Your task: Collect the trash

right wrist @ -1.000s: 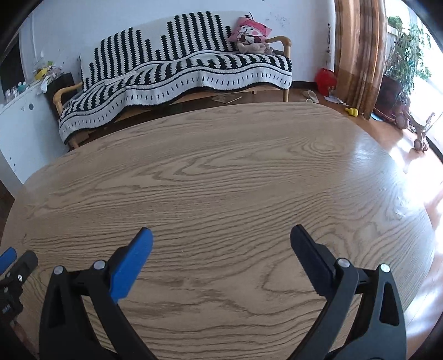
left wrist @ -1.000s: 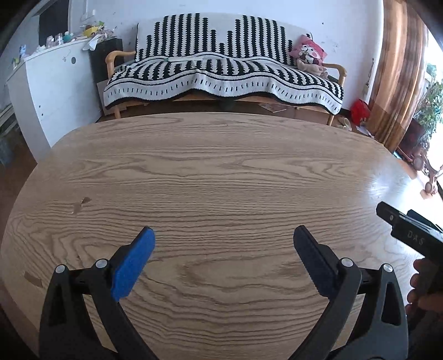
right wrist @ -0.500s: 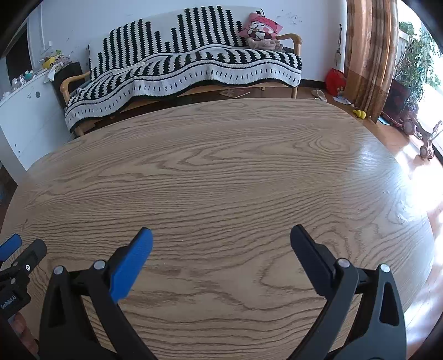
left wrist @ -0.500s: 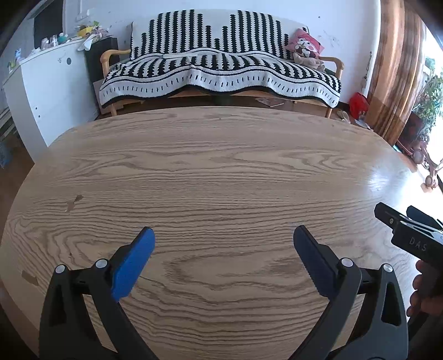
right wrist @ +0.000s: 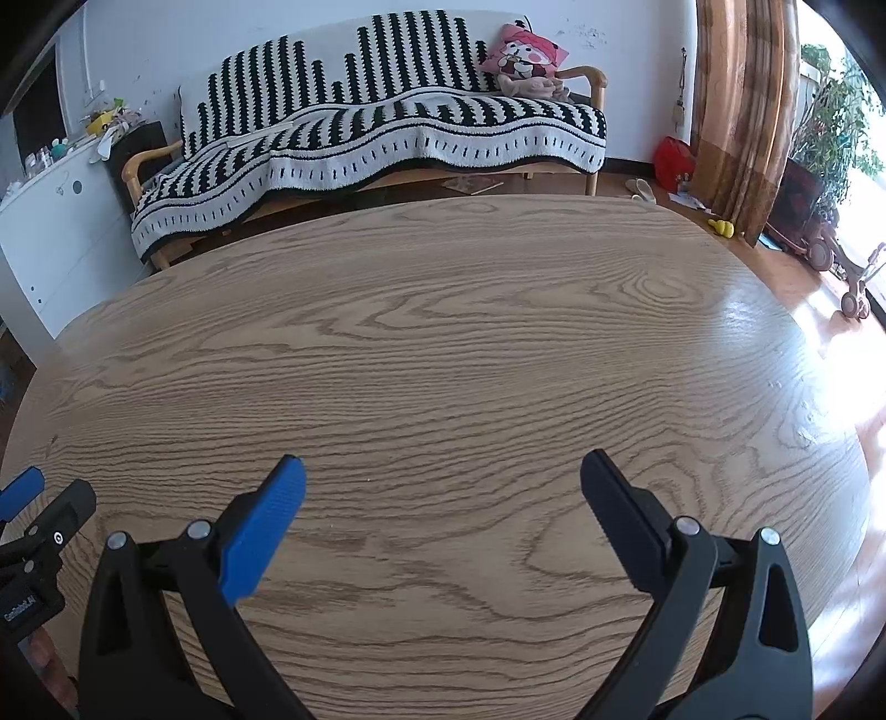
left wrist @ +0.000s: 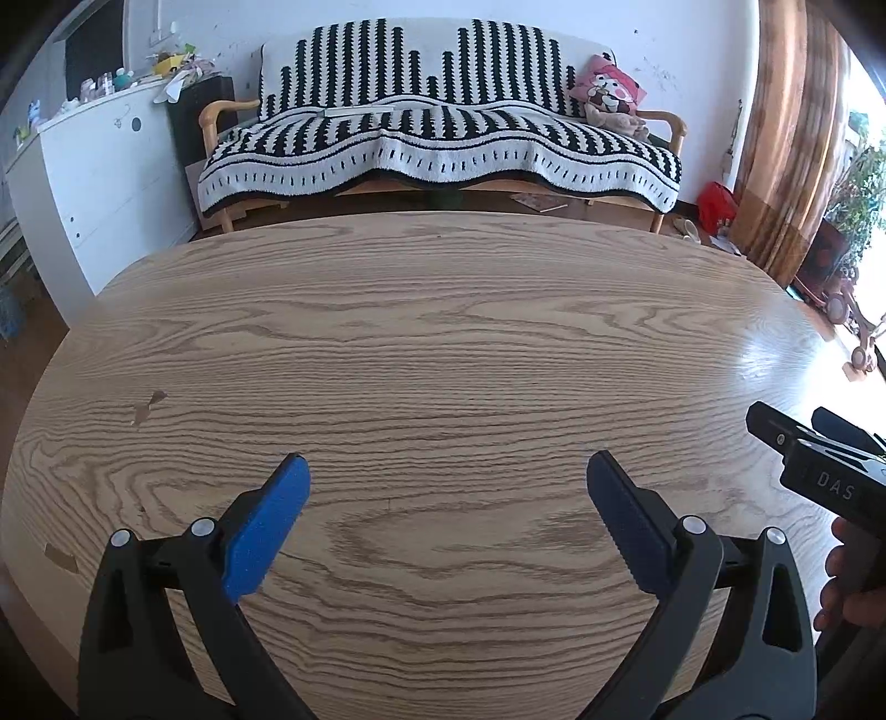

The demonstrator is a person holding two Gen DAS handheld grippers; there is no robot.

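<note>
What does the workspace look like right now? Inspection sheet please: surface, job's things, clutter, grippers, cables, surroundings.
Surface: oval wooden table, small chip marks near its left edge.
Job's things: nothing seen; no trash or bin in either view.
Clutter: nothing seen on the table.
Grippers: left gripper open, holding nothing; right gripper open, holding nothing; both above the near edge.
Cables: nothing seen.
Surroundings: sofa under a striped throw, pink cushion, white cabinet, curtain, red bag on the floor.
</note>
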